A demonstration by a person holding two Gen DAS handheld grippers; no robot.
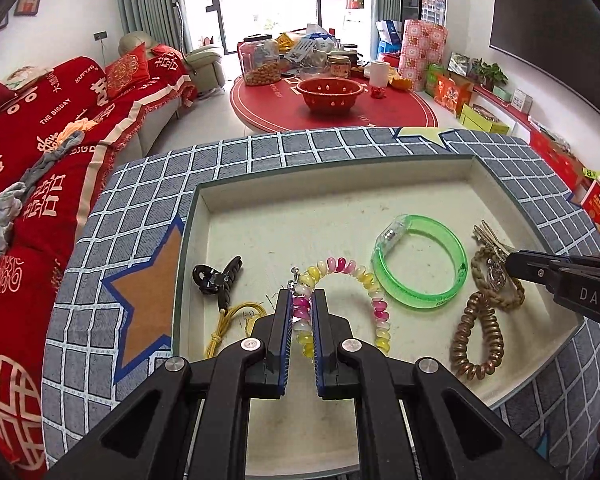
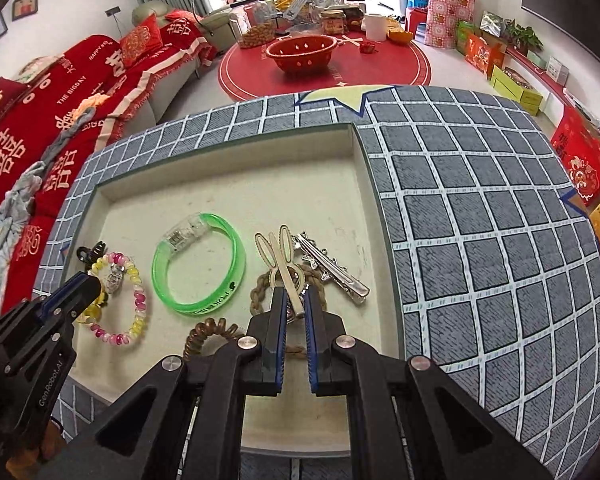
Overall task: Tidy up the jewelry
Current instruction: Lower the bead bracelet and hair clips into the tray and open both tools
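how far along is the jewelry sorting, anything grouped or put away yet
Nothing looks sorted yet: the pieces lie loose in the tray. In hand: the left gripper is closed on the pink and yellow bead bracelet, and the right gripper is closed on the gold bunny-ear clip. Left: the green bangle, bronze coil tie, silver clip, black claw clip and yellow cord.

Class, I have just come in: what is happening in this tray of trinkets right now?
A person works two hand-held grippers over a shallow tray of jewelry. The left gripper is closed on a pink and yellow bead bracelet. The right gripper is closed on a gold hair clip lying over a braided band. A green bangle, a coiled brown hair tie, a black claw clip, a yellow cord and a silver clip lie untouched.
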